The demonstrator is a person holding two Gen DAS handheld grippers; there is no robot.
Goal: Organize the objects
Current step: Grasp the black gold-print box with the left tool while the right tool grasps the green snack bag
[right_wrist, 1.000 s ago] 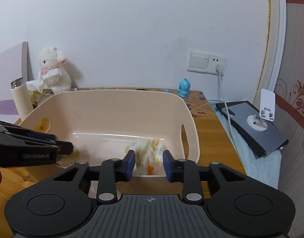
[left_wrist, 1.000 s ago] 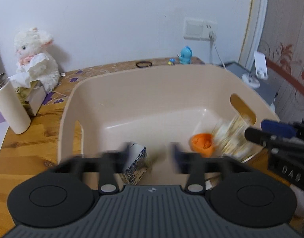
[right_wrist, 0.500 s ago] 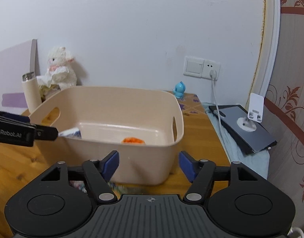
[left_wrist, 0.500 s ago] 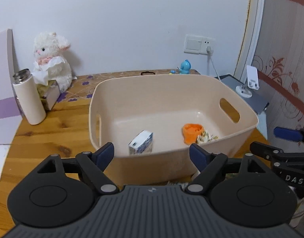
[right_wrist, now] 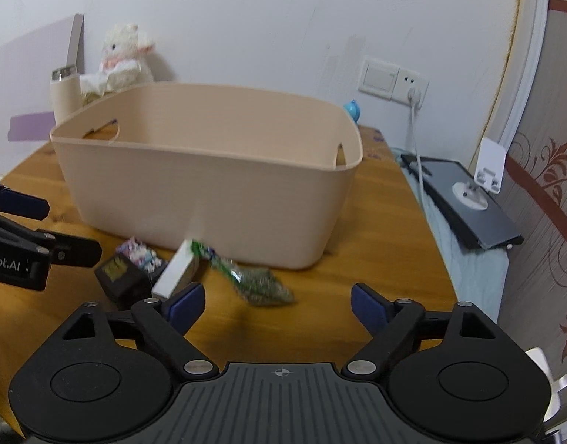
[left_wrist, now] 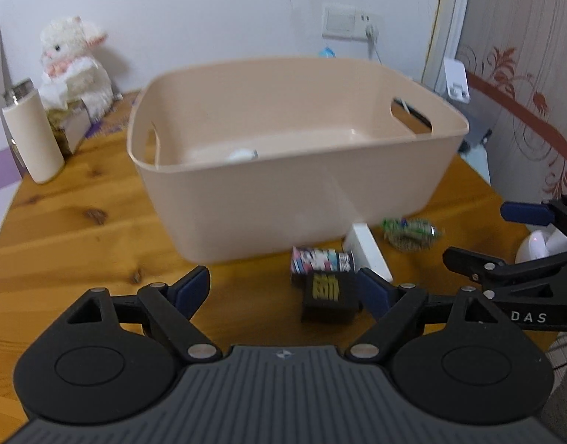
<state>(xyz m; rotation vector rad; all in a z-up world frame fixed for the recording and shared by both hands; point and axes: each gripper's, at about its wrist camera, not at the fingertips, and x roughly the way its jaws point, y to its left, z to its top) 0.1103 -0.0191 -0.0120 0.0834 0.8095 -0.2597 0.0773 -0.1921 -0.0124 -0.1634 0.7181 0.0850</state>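
Observation:
A beige plastic bin stands on the wooden table. In front of it lie a black box with yellow print, a small colourful box, a white box and a green packet. My left gripper is open and empty, just in front of the black box. My right gripper is open and empty, just short of the green packet. A white item shows inside the bin.
A white plush lamb, a tissue box and a cream flask stand at the back left. A dark tablet with a phone stand lies off the table's right edge. A wall socket with a cable is behind.
Both grippers have pulled back out of the bin and dropped low in front of it. Their jaws have opened wide. The items lying in front of the bin have come into view.

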